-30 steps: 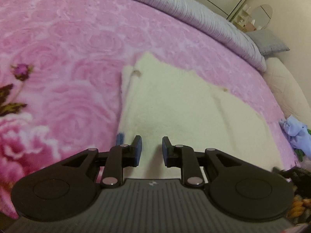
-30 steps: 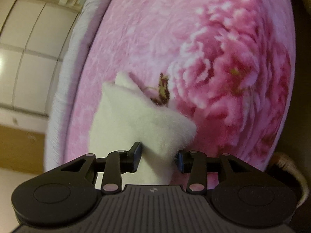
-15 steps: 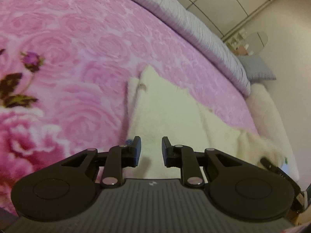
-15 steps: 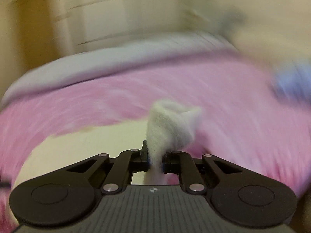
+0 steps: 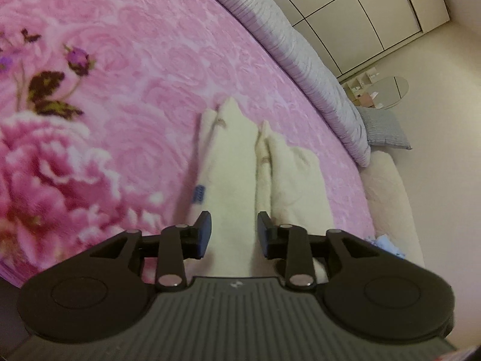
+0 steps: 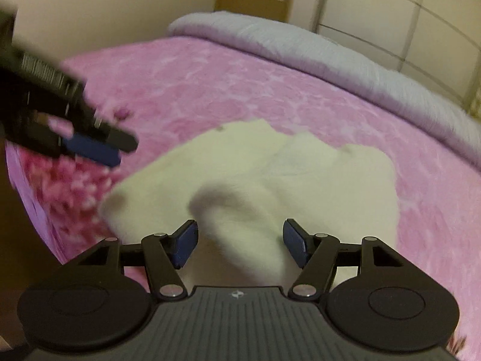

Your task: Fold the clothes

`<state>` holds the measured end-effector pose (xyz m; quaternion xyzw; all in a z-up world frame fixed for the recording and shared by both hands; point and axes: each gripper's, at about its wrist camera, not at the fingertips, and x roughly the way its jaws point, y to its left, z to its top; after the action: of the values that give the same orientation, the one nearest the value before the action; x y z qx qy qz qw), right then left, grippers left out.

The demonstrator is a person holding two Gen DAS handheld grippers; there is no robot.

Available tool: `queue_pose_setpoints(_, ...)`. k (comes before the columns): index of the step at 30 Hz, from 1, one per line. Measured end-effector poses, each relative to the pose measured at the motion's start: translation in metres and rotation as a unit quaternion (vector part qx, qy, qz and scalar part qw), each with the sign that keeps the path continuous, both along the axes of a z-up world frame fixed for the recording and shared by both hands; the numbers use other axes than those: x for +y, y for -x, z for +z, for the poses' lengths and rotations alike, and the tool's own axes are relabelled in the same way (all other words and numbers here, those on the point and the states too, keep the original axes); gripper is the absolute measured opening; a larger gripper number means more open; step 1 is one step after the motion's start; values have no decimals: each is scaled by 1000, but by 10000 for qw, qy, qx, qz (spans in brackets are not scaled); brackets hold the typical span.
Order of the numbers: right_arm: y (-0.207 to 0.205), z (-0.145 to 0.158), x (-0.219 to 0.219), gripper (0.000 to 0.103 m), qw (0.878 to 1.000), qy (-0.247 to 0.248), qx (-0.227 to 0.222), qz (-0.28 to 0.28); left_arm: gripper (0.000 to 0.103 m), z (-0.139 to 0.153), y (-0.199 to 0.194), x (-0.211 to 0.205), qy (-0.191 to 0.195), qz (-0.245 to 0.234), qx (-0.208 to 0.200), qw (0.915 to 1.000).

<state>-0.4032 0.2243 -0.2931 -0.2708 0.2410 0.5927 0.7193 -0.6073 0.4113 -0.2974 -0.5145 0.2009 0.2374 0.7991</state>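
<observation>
A cream fleece garment (image 5: pixel 234 156) lies on the pink bed, folded into a long narrow shape with a small blue label on its left edge. My left gripper (image 5: pixel 234 231) hovers over its near end. Its jaws are opening and stand a little apart, with cloth showing in the gap and neither pad pressing on it. In the right wrist view the garment (image 6: pixel 300 165) spreads ahead. A raised fold of it sits loose between the opening jaws of my right gripper (image 6: pixel 240 234). The left gripper (image 6: pixel 99 147) shows blurred at the upper left of that view.
A pink rose-patterned blanket (image 5: pixel 135 75) covers the bed, with a grey striped duvet (image 5: pixel 288 48) rolled along its far side. A grey pillow (image 5: pixel 381 129), a blue garment (image 5: pixel 387 245) and a white wardrobe (image 5: pixel 360 6) lie beyond the bed.
My right gripper swung across the bed with a pinched cloth corner, rolled upright, then opened and let it drop. The garment went from a wide spread to a narrow fold. The left jaws widened slightly.
</observation>
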Motion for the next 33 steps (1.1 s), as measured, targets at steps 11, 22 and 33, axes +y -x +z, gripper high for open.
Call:
queue_pose_setpoints(11,-144,5,-85,55,9136,-844,3000,-2611,45,-17,-68,22,649,-254,-378,9969)
queue_pose_setpoints(22,-185,-60,-82,48,8288,-691,4058,-3791,46,-49,-125,40,977,-363,-265,9942)
queue_pose_setpoints(33,-155,-35,-31,20,9087,-189,2876,-3019,13,5,-107,37,-545,-765,-562,9940)
